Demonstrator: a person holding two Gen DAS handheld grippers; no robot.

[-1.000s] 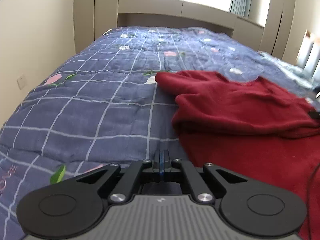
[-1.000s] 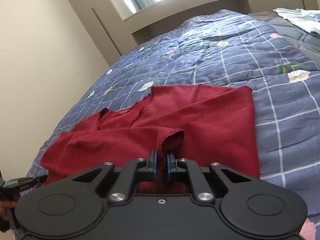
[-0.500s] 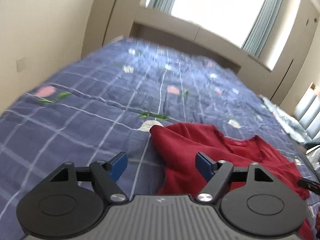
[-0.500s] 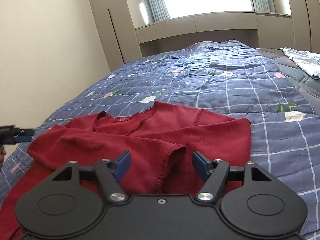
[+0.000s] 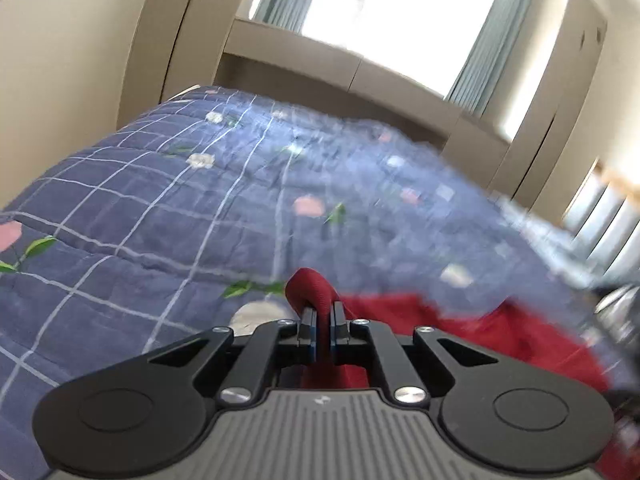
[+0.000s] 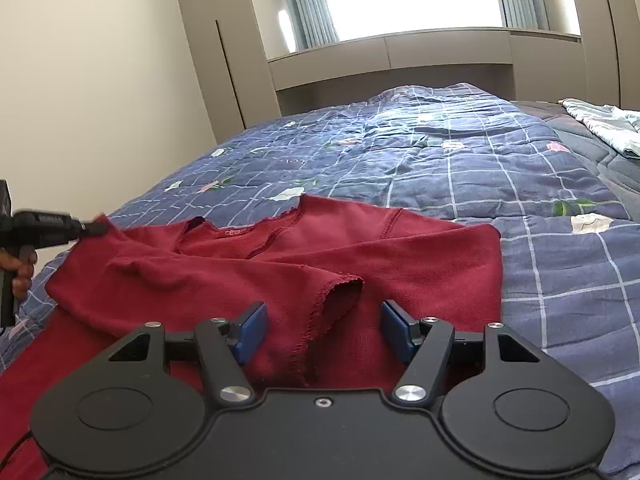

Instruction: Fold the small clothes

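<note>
- Your left tongs (image 5: 320,330) are pressed together on a bunched corner of the red sweater (image 6: 420,252), up near its collar end; the cloth pokes out just above the tips.
- Your right tongs (image 6: 322,334) are spread wide and hold nothing; the sleeve cuff (image 6: 340,292) lies loose between the pads (image 6: 252,326), not pinched.
- The sweater lies flat on the blue checked bed quilt (image 6: 560,280), with one sleeve folded across the chest.
- Its body runs crosswise in the right wrist view, collar (image 6: 236,234) on the far side, hem toward you.
- The left tongs already have the cloth, so the left side is likely the one to fold; carry that corner rightward, across toward the cuff.
- Watch the quilt does not lift with it.
</note>
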